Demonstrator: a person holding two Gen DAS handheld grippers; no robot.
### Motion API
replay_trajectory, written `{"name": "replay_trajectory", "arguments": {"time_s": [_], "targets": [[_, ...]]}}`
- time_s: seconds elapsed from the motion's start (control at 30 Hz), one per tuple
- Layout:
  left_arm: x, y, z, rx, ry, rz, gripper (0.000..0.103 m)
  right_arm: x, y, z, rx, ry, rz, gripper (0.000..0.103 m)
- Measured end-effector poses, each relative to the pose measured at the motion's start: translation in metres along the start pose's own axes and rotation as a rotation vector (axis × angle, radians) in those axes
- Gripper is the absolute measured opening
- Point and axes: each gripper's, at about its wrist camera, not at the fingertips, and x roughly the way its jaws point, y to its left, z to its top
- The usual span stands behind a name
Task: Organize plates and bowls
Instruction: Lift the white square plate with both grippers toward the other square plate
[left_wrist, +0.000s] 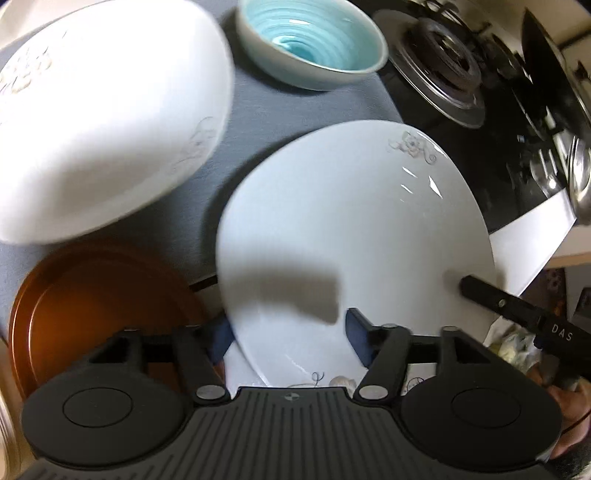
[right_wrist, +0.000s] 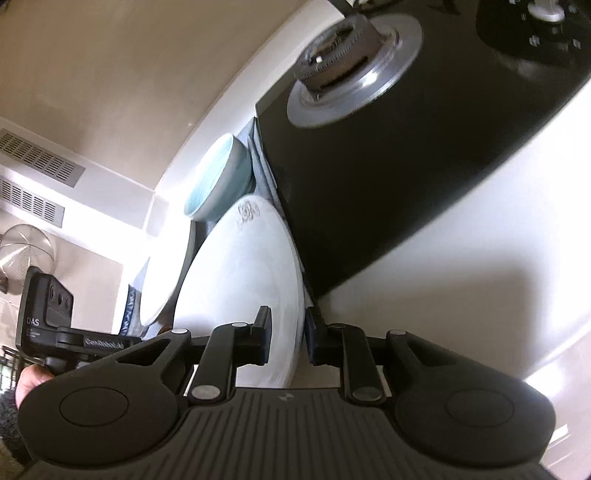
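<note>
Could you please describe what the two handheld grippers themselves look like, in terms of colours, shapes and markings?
Both the left gripper and right gripper are matte black plastic, with a ribbed central body, two round disc housings and angled linkage arms on silver pivot pins. Dark blue pads line the jaws. White "DAS" lettering marks each gripper's side, and a small round logo marks the ribbed body. No cables or sleeves show.

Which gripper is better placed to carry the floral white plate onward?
Right. The right gripper has its fingers on either side of the floral white plate's rim, though contact is unclear. The left gripper is wide open around the plate's near edge, gripping nothing.
</note>
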Motion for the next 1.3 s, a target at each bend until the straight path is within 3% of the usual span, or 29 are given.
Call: {"name": "replay_trajectory", "arguments": {"time_s": [0.03,0.1,0.2,0.3,0.4,0.5,0.57,0.77,0.93,1.3], "targets": [[0.0,-0.006,0.0,0.024,-0.008,0.03,0.062,0.003,0.0,-0.001,0.002,0.006,0.001,0.027],[-0.001,-0.01,0.0,0.051,-0.024,0.088,0.042,0.003,0.001,-0.003,-0.009,-0.011,-0.018,0.027],[-0.005,0.015,0.002,-0.1,-0.019,-0.013,0.029,-0.003,-0.002,-0.004,0.032,-0.022,-0.011,0.021],[-0.006,0.026,-0.004,-0.159,-0.03,-0.052,0.027,-0.006,-0.013,-0.005,0.083,-0.01,0.017,0.013],[-0.01,0.028,-0.004,-0.195,-0.06,-0.047,0.026,-0.004,-0.016,-0.004,0.11,0.004,0.025,0.012],[-0.014,0.05,-0.011,-0.333,-0.07,-0.11,0.021,-0.006,-0.016,0.001,0.114,0.032,0.069,0.013],[-0.017,0.058,-0.012,-0.37,-0.082,-0.143,0.018,-0.004,-0.02,0.004,0.132,0.067,0.099,0.014],[-0.022,0.051,-0.018,-0.352,-0.103,-0.104,0.017,0.001,-0.026,0.001,0.184,0.087,0.093,0.009],[-0.023,0.049,-0.023,-0.325,-0.108,-0.082,0.017,-0.009,-0.02,0.001,0.214,0.076,0.123,0.015],[-0.029,0.053,-0.023,-0.337,-0.13,-0.078,0.017,-0.013,-0.006,-0.011,0.242,0.083,0.134,0.016]]}}
